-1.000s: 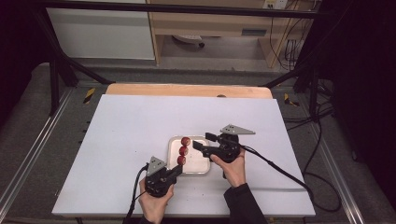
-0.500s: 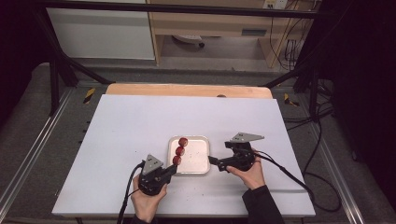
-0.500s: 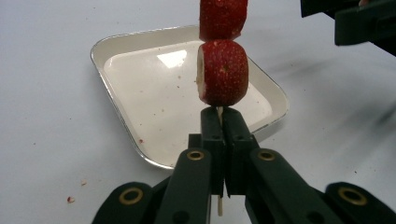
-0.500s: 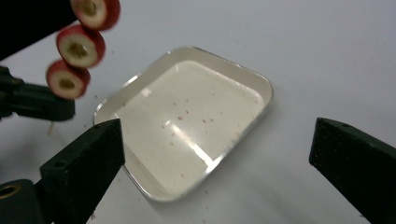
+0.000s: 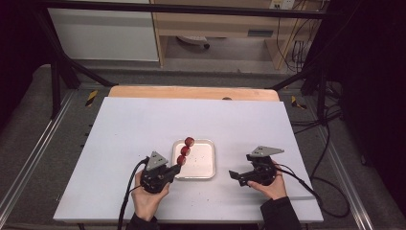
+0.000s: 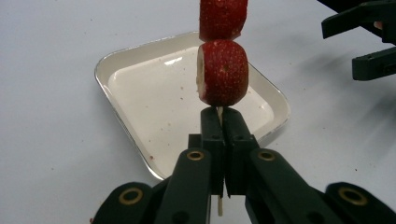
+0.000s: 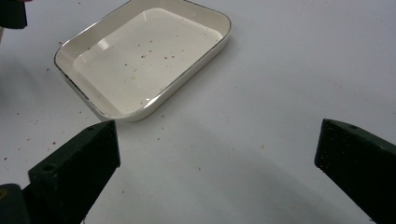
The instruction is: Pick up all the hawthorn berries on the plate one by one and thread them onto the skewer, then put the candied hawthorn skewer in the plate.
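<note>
Strawberry skewer (image 5: 185, 150) in our left tongs (image 5: 176, 168): the jaws are pressed together on the thin stick, clamped just below the lowest berry. From above we count three red strawberries threaded in a row, the line running up and away from the tongs over the near-left corner of the tray (image 5: 207, 165). In the left gripper view the stick (image 6: 218, 112) stands between the closed jaws, with one cut strawberry (image 6: 223, 72) right above them and a second one above that, cropped by the top edge. The tray (image 6: 140, 93) lies behind the skewer, white, shallow, square with rounded corners, speckled with small red bits and holding no fruit. Our right tongs (image 5: 238, 177) sit well apart from the tray on its right, low over the table (image 5: 119, 124), jaws wide apart after just opening, nothing between them. The right gripper view looks between those two spread jaws at bare table, with the tray (image 7: 219, 42) beyond at upper left. A hand holds each gripper from the near edge of the table. Red specks dot the table around the tray.
</note>
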Motion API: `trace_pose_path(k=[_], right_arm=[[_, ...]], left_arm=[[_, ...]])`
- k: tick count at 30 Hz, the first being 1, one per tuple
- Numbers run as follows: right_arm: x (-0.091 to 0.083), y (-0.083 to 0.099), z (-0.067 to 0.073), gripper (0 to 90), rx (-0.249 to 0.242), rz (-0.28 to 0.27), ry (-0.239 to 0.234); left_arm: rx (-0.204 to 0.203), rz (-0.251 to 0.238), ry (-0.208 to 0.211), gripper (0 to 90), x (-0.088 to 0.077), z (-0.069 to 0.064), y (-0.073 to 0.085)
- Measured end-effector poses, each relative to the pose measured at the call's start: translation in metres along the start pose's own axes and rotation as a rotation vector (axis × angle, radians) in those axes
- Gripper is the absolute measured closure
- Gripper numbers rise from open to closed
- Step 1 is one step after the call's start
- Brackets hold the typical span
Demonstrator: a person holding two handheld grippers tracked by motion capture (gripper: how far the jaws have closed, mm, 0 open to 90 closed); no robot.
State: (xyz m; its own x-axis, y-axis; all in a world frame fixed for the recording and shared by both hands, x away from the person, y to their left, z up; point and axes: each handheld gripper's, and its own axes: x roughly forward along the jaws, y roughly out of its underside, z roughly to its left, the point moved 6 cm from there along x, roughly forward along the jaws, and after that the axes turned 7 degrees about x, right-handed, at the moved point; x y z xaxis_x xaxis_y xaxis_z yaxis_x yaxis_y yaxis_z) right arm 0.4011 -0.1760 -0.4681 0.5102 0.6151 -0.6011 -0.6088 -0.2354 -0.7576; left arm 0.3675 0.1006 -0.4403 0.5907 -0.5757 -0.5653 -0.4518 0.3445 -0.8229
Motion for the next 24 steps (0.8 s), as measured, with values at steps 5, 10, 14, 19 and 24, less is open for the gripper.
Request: trace_pose_path(k=[5, 10, 14, 19, 24], right_arm=[[-0.007, 0.009, -0.006, 0.7, 0.013, -0.001, 0.006], [-0.012, 0.016, -0.011, 0.7, 0.007, 0.007, 0.011], [-0.016, 0.021, -0.015, 1.0, 0.013, 0.01, 0.016], [-0.02, 0.027, -0.018, 1.1, -0.001, 0.007, 0.014], [-0.022, 0.032, -0.022, 1.3, 0.009, 0.006, 0.009]], left_arm=[[0.024, 0.02, -0.003, 88.6, 0.001, 0.001, -0.008], [0.042, 0.043, -0.004, 88.6, 0.005, 0.004, -0.013], [0.053, 0.063, -0.004, 88.6, 0.009, 0.006, -0.016], [0.068, 0.098, -0.005, 88.6, 0.016, 0.008, -0.02], [0.081, 0.144, -0.02, 88.6, 0.025, 0.012, -0.022]])
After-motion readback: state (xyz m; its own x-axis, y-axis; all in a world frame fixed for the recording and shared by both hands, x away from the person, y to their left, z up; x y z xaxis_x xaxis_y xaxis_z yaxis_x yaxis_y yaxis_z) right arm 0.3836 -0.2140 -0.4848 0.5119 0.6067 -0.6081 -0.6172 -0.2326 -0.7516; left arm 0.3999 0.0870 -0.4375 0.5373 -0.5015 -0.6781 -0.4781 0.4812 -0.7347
